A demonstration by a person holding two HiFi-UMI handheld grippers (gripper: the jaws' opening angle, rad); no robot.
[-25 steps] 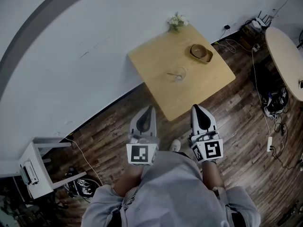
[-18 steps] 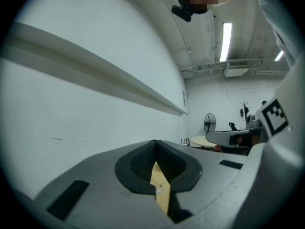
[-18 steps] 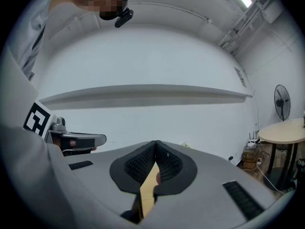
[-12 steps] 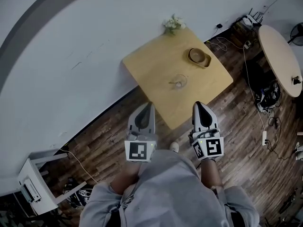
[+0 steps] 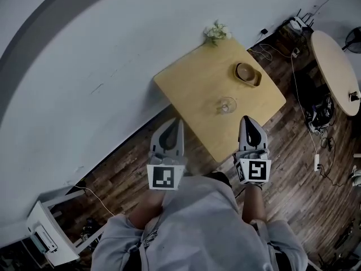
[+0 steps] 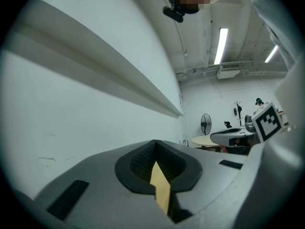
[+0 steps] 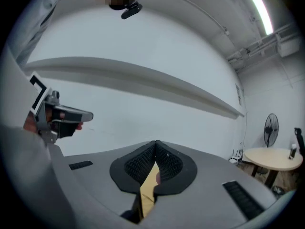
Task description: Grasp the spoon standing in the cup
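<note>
A clear glass cup (image 5: 227,105) with a thin spoon in it stands on the square wooden table (image 5: 194,83), toward its near right side. My right gripper (image 5: 247,119) is shut and empty, its tip over the table's near edge just short of the cup. Out over the floor, left of the table's near corner, my left gripper (image 5: 175,121) is also shut and empty. In the left gripper view the left gripper (image 6: 155,144) shows closed pads with nothing held. The right gripper view shows the right gripper (image 7: 155,144) the same way. Neither gripper view shows the cup.
A wooden bowl (image 5: 249,74) sits on the table beyond the cup, and a small bunch of flowers (image 5: 216,32) at the far corner by the white wall. A round table (image 5: 337,66) and floor cables (image 5: 316,117) lie to the right. A white stand (image 5: 48,236) is at lower left.
The person has stepped closer to the table. The right gripper's tip now reaches the table's near edge close to the cup. Both grippers stay shut.
</note>
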